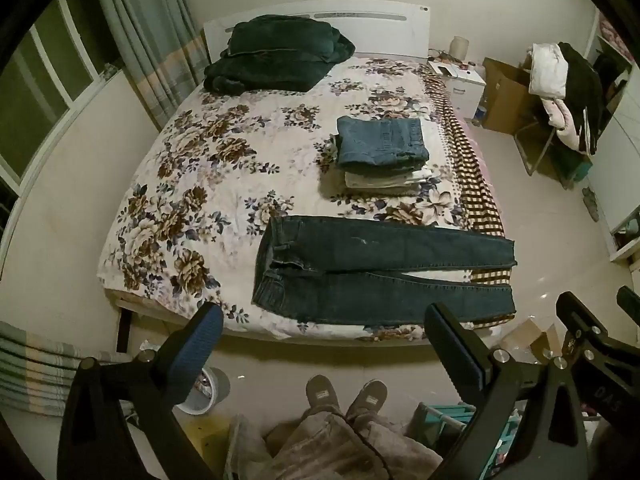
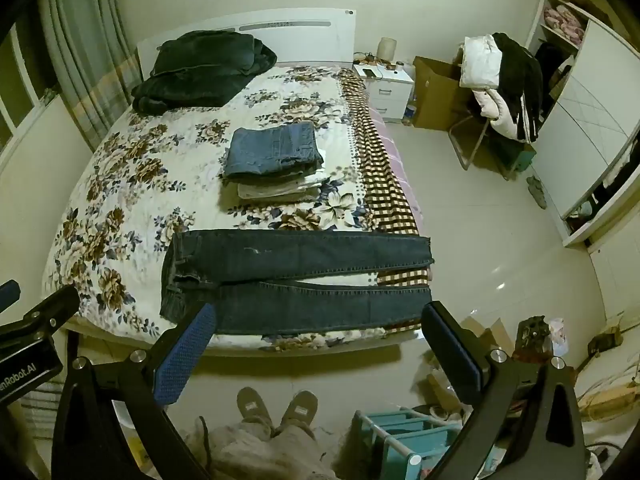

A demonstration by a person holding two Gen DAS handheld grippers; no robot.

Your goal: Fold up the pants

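Observation:
Dark blue jeans lie flat across the near edge of the bed, waist to the left, both legs running right with a small gap between them; they also show in the right wrist view. My left gripper is open and empty, held above the floor just in front of the bed edge. My right gripper is open and empty, level with the near leg's edge. The right gripper's body shows at the left wrist view's right edge.
A stack of folded pants sits mid-bed on the floral quilt. A dark green blanket lies by the headboard. My slippered feet stand on the floor. A teal rack, boxes and a clothes-laden chair stand right.

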